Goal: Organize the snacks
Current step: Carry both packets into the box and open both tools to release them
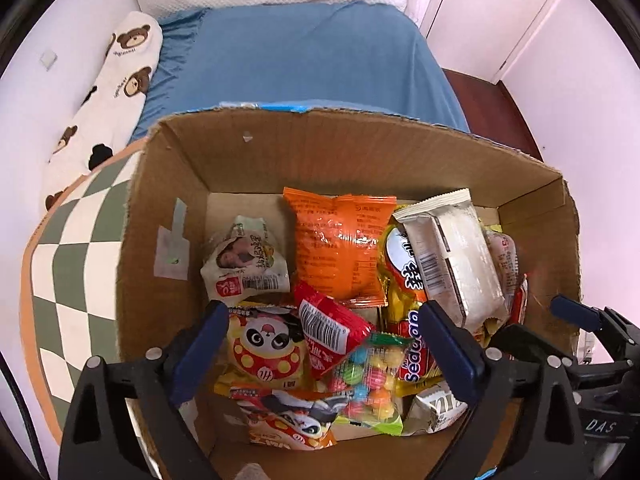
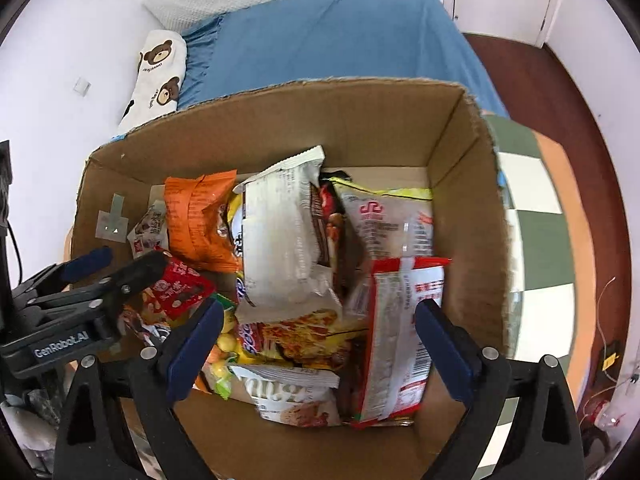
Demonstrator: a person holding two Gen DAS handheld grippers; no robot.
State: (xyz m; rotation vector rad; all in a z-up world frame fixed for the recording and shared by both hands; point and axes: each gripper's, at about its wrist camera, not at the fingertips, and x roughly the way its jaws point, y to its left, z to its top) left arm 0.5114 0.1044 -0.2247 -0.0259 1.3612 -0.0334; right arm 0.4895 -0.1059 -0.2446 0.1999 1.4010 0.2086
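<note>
An open cardboard box (image 1: 256, 148) holds several snack packets: an orange bag (image 1: 340, 244), a white wrapped bar (image 1: 452, 256), a red packet (image 1: 332, 328), a panda packet (image 1: 264, 348) and a bag of coloured candy balls (image 1: 370, 380). My left gripper (image 1: 324, 328) is open and empty, hovering above the box's near left side. My right gripper (image 2: 320, 328) is open and empty above the near right side, over a red-and-white noodle packet (image 2: 396, 336) and a white bar (image 2: 280, 248). Each gripper shows at the edge of the other's view.
The box (image 2: 472, 200) stands on a green-and-white checkered table (image 1: 76, 264). Behind it is a bed with a blue sheet (image 1: 304, 56) and a bear-print pillow (image 1: 116, 80). A dark wooden floor (image 2: 568, 92) and a door lie to the right.
</note>
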